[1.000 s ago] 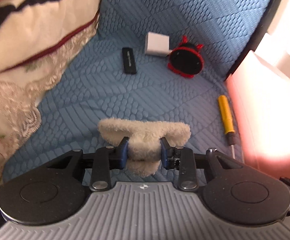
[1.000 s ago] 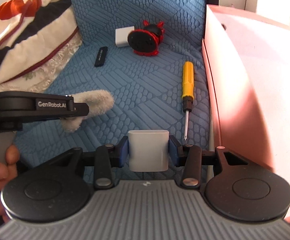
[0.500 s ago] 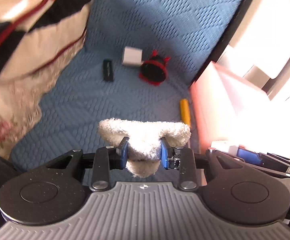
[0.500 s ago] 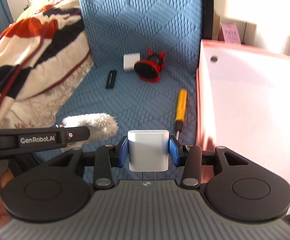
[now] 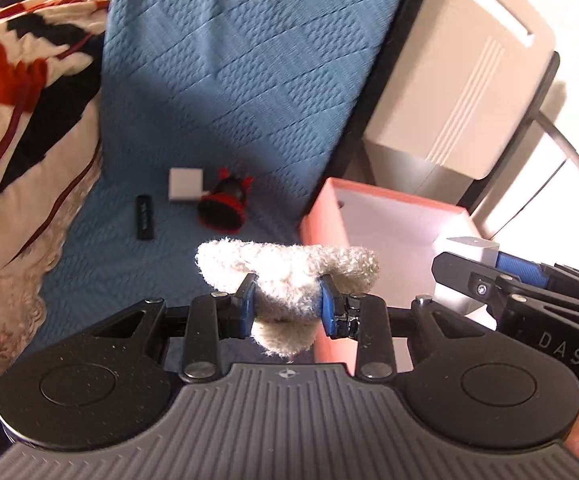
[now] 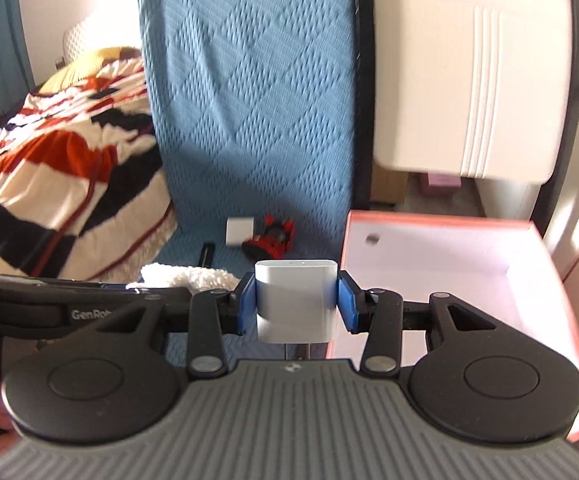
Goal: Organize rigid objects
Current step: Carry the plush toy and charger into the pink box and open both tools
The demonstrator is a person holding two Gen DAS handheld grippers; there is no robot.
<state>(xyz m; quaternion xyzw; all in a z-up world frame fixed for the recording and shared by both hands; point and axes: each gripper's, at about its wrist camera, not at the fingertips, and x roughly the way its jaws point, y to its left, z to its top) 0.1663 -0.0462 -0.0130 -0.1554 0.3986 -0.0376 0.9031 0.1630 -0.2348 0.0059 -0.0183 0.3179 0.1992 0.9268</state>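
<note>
The right tool (image 6: 296, 303) pinches a white rounded plastic charger block (image 6: 295, 300) between its blue pads, and the left tool (image 5: 287, 305) is pressed onto a cream fluffy plush piece (image 5: 289, 276); both are held up in the air above the blue quilted seat cushion (image 5: 217, 92). What the coming move turns on is the open pink cardboard box with a white inside (image 6: 441, 264): it sits to the right of both tools, just beyond the cushion's right edge, and the right tool is plainly the nearer one, its block already at the box's near-left corner. The box's long axis runs away from the cameras. A likely next step is carrying the block rightward over the rim, then releasing. A small white cube (image 5: 186, 185), a red-and-black round holder (image 5: 225, 204) and a black stick (image 5: 145, 222) lie on the cushion, well apart from the tools.
</note>
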